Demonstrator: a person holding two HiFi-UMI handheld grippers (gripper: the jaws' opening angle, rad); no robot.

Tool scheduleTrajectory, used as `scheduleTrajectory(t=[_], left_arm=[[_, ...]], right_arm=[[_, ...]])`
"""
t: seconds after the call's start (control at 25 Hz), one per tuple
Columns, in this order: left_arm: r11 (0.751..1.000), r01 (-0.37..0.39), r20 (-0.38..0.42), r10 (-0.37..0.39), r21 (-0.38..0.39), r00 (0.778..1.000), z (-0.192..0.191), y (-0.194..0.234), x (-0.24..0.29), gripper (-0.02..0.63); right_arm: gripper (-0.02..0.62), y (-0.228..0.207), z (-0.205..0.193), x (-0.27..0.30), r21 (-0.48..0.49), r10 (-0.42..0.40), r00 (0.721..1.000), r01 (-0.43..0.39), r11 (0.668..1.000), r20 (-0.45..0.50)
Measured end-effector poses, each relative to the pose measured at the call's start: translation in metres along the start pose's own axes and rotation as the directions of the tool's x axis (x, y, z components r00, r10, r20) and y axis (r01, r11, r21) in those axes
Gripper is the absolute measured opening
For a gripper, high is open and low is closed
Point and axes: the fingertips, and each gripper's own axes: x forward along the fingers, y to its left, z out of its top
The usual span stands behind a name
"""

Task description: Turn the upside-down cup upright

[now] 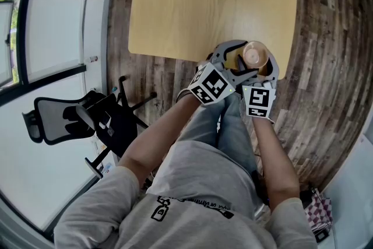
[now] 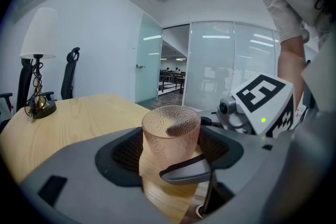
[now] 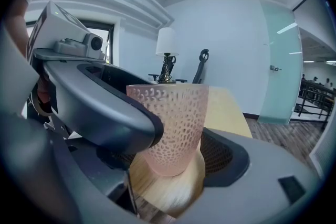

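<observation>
A pink dimpled cup [image 1: 254, 56] stands mouth up on the near right corner of the wooden table [image 1: 198, 3]. In the left gripper view the cup [image 2: 170, 136] shows its open rim; in the right gripper view the cup [image 3: 173, 126] narrows toward its base. My left gripper [image 1: 228, 61] and right gripper [image 1: 263, 69] both reach around it from the near side, crossing each other. Each gripper's jaws stand wide, with small gaps between the pads and the cup. One left gripper finger [image 3: 105, 107] crosses in front of the cup, as does one right gripper finger [image 2: 186, 169].
A table lamp [image 2: 38, 60] stands at the table's far end. Office chairs [image 1: 81, 119] sit on the wood floor to the left of the person's legs [image 1: 224, 125]. The cup is close to the table's front edge and corner.
</observation>
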Motion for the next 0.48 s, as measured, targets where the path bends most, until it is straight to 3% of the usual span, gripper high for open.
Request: scheduleTrajectory(t=[0.48], left_arm=[[1.000, 0.007, 0.004, -0.007, -0.016, 1.000, 0.0018, -0.0006, 0.0012, 0.339]], right_arm=[[0.359, -0.0051, 0.0000, -0.0056, 0.012, 0.008, 1.000, -0.007, 1.000, -0.004]])
